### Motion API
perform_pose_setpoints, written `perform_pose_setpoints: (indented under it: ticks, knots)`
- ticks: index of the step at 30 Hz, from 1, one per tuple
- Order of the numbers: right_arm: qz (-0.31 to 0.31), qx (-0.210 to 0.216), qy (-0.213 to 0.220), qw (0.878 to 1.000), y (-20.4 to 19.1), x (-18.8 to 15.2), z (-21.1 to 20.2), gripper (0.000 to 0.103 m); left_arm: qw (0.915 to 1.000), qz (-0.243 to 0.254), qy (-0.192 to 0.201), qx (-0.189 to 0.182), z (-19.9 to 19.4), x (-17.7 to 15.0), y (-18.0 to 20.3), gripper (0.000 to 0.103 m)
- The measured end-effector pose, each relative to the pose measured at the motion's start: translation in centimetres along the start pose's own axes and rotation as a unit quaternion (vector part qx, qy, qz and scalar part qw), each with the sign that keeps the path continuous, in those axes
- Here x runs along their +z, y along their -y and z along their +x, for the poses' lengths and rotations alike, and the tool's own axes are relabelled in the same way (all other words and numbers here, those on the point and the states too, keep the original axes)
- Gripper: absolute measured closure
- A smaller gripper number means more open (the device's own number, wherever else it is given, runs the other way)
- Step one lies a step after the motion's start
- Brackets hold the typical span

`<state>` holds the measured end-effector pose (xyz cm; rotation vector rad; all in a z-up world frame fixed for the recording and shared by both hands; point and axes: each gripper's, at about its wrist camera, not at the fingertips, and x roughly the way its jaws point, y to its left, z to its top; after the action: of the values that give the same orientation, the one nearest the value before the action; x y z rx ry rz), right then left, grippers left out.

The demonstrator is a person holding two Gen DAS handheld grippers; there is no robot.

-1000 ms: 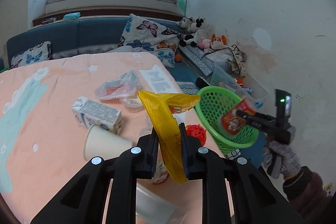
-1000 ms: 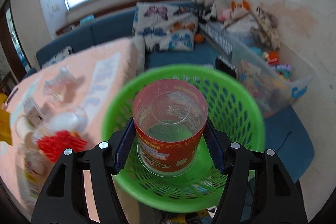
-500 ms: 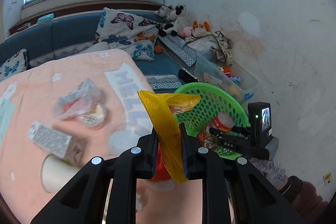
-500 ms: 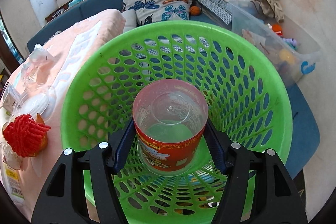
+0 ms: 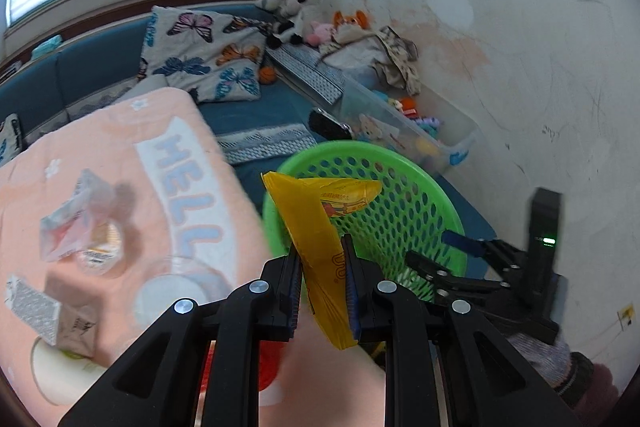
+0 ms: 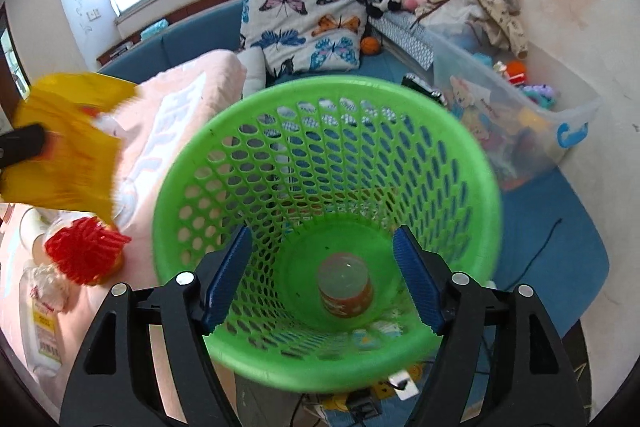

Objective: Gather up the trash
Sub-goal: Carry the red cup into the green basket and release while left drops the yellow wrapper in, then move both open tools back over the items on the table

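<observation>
1. My right gripper (image 6: pixel 322 285) hangs over the green mesh basket (image 6: pixel 460 147) with its blue-padded jaws spread wide and nothing between them.
2. The red cup (image 6: pixel 346 291) lies on the basket floor, well below those jaws.
3. My left gripper (image 5: pixel 322 285) is clamped on a yellow snack wrapper (image 5: pixel 316 223), which sticks up between the pads just beside the basket rim.
4. On the pink blanket (image 5: pixel 120 163) I see a milk carton (image 5: pixel 48 311), a clear wrapper (image 5: pixel 72 215) and a red mesh ball (image 6: pixel 82 251).
</observation>
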<state>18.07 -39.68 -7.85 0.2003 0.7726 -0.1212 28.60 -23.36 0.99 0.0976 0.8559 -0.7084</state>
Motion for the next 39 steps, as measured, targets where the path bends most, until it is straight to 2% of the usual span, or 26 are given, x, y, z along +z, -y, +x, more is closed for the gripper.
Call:
perform_pose_setpoints:
  ticks: [8,14,17,21,25,32,39]
  knots:
    - [0.003,-0.013,0.027,1.000,1.6,-1.4,-3.7,0.028,0.9992,0.005,-0.036,-0.014,3.6,-0.1,1.9,0.084]
    - [0.011,-0.012,0.032,0.999,2.1,-2.1,-4.5,0.027,0.9985,0.002,-0.052,-0.016,5.4,-0.4,3.0,0.082]
    - [0.015,-0.011,0.031,0.999,2.2,-2.3,-4.6,0.027,0.9985,-0.003,-0.053,-0.016,5.8,-0.5,3.1,0.078]
    - [0.018,-0.010,0.032,0.999,2.2,-2.7,-4.8,0.027,0.9986,0.001,-0.051,-0.014,5.9,-0.5,3.4,0.062]
    - [0.021,-0.010,0.034,0.999,2.2,-3.1,-5.1,0.027,0.9989,0.008,-0.044,-0.015,5.7,-0.7,3.5,0.060]
    - [0.018,-0.004,0.039,0.999,1.5,-3.3,-6.0,0.027,0.9996,0.004,-0.026,-0.011,2.9,-1.4,3.1,0.060]
    - [0.003,0.019,0.053,0.998,-0.3,-3.7,-7.7,0.025,0.9992,0.007,0.013,0.036,-3.4,-4.0,2.1,0.053]
